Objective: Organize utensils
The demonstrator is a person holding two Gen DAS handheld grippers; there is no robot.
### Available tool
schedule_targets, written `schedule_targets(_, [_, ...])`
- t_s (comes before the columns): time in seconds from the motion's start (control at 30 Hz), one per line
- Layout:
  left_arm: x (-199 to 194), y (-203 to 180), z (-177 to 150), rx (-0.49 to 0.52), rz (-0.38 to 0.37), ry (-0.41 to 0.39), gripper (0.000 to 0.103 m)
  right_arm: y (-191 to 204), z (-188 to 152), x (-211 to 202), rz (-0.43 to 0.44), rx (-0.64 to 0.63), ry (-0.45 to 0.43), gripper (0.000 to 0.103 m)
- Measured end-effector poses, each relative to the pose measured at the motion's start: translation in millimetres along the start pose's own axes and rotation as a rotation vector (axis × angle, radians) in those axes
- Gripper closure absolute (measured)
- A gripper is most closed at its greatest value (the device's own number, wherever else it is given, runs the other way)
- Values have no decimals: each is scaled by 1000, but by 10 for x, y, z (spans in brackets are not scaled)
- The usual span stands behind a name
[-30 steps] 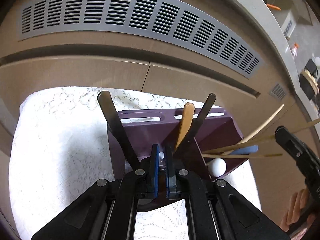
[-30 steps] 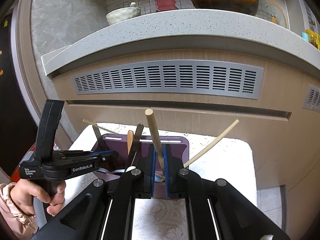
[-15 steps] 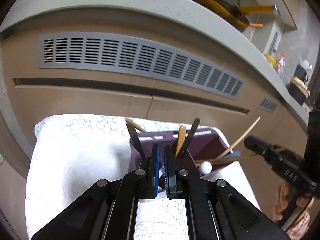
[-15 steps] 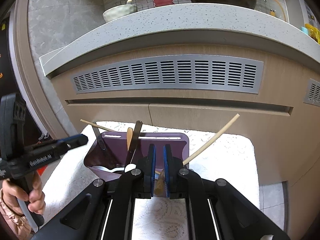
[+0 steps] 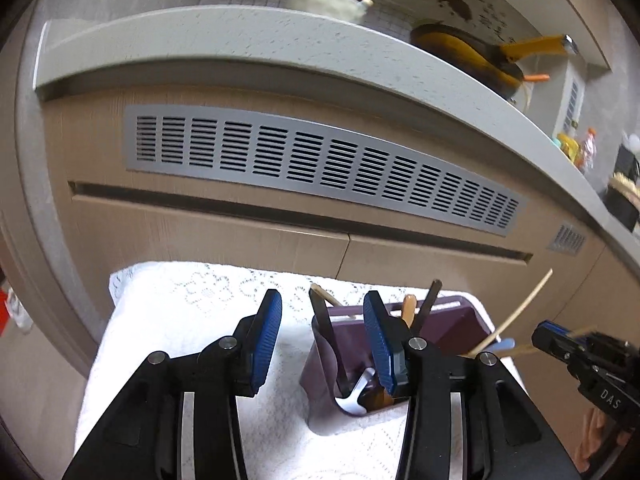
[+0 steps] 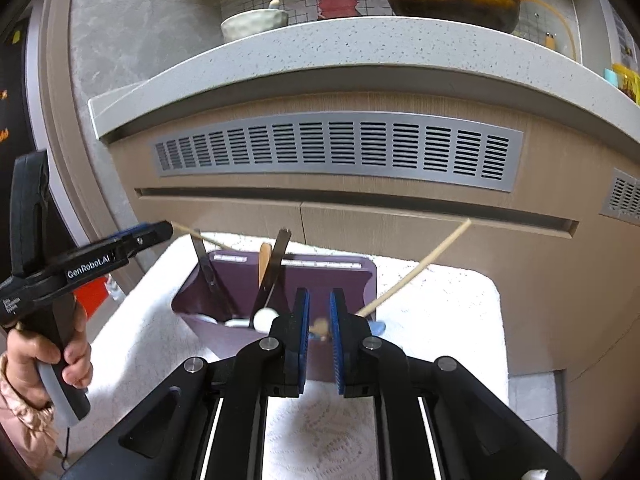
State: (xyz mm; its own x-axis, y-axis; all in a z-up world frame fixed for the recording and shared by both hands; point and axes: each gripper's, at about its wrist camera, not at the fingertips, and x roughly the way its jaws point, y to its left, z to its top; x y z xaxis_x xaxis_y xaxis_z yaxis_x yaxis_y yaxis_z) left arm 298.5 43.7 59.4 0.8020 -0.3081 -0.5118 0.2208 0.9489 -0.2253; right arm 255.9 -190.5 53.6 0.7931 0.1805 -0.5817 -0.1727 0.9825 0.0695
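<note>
- Found the purple utensil holder (image 6: 328,280) standing on the white lace cloth (image 6: 440,312), in front of the cabinet.
- Counted inside it two dark-handled utensils (image 6: 276,264), a wooden spoon (image 6: 264,258), a white spoon (image 5: 356,394) and chopsticks (image 6: 420,268) leaning out over the right rim.
- Saw the left gripper (image 5: 322,298) above and just beside the holder with its pads spread wide after just opening, and nothing between them.
- Saw the right gripper (image 6: 320,294) over the holder's near wall with its pads only narrowly apart. Made out a blurred tan stick end in the gap, seemingly not pinched.
- Judged the chopsticks light, stiff, thin and smooth, so likely to swivel or slip in a loose pinch. Thought it best to grip across the shaft near the upper end, squarely between the pads.
- Judged the dark handles flatter and easier to clamp, and best taken at mid-handle, above the rim.
- Reckoned the holder light enough to tip if a leaning stick were levered sideways.
</note>
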Motion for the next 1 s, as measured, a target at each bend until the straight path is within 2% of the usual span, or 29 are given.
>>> schedule_targets(0.1, [-7,-73,34,25,19,-20,58,19,-67,-21,-17,-7,1,87])
schedule_targets(0.23, [130,-45,94,-24,33,-26,58,10,-150,-59,-8,12,5,83])
schedule_targets(0.37, [374,-6,108,-43,46,1,60,7,-226,-92,-9,12,14,80])
schedule_targets(0.4, [418,-1,107,-44,49,3,66,0,-246,-92,-11,10,19,80])
schedule_targets(0.47, [471,1,106,-39,52,4,91,-18,-276,-90,-13,14,26,80])
schedule_targets(0.53, [470,-27,126,-16,22,4,95,-49,-305,-96,-14,24,29,80])
schedule_targets(0.6, [378,-110,185,35,9,-24,98,-87,-319,-105,-11,38,30,80])
schedule_targets(0.73, [-60,-342,471,138,-12,-170,99,-144,-333,-102,3,69,29,80])
schedule_targets(0.93, [-712,-554,862,162,-99,-310,99,-159,-375,-100,21,87,31,80])
schedule_targets(1.0, [-839,-590,907,160,-113,-313,99,-168,-391,-97,25,95,35,80])
